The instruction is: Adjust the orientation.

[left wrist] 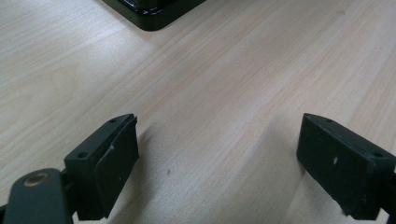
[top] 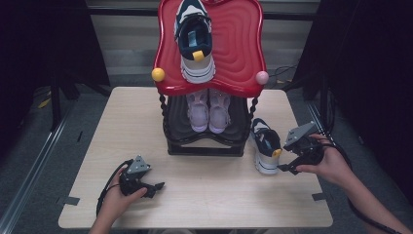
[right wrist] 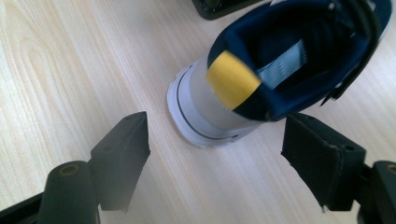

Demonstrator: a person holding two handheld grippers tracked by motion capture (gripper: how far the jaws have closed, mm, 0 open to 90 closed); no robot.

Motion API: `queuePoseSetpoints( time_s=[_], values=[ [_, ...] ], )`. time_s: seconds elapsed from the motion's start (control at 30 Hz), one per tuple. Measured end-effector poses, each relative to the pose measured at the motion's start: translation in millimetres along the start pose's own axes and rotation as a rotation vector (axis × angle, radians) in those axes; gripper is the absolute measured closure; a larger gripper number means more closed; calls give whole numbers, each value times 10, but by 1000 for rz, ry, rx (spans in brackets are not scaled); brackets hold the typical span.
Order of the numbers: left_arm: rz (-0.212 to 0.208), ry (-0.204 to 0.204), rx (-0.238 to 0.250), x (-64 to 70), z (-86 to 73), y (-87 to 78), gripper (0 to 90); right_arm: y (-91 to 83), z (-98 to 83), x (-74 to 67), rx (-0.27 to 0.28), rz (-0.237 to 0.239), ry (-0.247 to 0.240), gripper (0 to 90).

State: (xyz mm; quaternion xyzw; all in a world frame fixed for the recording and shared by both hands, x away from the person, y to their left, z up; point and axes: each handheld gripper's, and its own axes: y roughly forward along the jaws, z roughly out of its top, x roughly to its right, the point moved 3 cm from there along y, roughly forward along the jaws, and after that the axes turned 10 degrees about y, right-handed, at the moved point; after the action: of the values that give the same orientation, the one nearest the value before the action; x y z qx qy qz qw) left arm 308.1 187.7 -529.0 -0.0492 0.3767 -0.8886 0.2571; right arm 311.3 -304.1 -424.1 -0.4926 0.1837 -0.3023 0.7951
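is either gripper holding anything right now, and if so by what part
Nothing is held. The right gripper has its jaws open just behind the heel of the navy shoe on the table, not touching it. The left gripper is open over bare table.

Pink shoe pair (top: pixel 209 111) on rack's lower shelf (top: pixel 204 141); table (top: pixel 195 195) underneath.

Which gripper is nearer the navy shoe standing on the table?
Right. The right gripper sits just beside the heel of the navy shoe on the table, jaws open and not touching it. The left gripper rests far across the table, near its front left.
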Motion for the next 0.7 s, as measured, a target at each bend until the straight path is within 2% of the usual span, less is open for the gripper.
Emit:
queuePoseSetpoints(
  time_s=[0.23,0.4,0.53,0.6,0.63,0.7],
  values=[
    [0,0,0,0,0,0,122,-81,180,68,-27,-5,-59,245],
    [-1,0,0,0,0,0,122,-109,319,66,-46,-9,-131,272],
    [1,-5,4,3,1,2,122,-79,413,78,-53,-25,-165,285],
    [1,-3,6,1,2,4,122,-60,437,59,-66,-5,-163,314],
    [3,-3,4,1,2,3,122,-35,455,53,-70,-7,-186,317],
    [1,-4,5,2,2,3,122,5,474,37,-84,-10,-194,342]
  ],
)
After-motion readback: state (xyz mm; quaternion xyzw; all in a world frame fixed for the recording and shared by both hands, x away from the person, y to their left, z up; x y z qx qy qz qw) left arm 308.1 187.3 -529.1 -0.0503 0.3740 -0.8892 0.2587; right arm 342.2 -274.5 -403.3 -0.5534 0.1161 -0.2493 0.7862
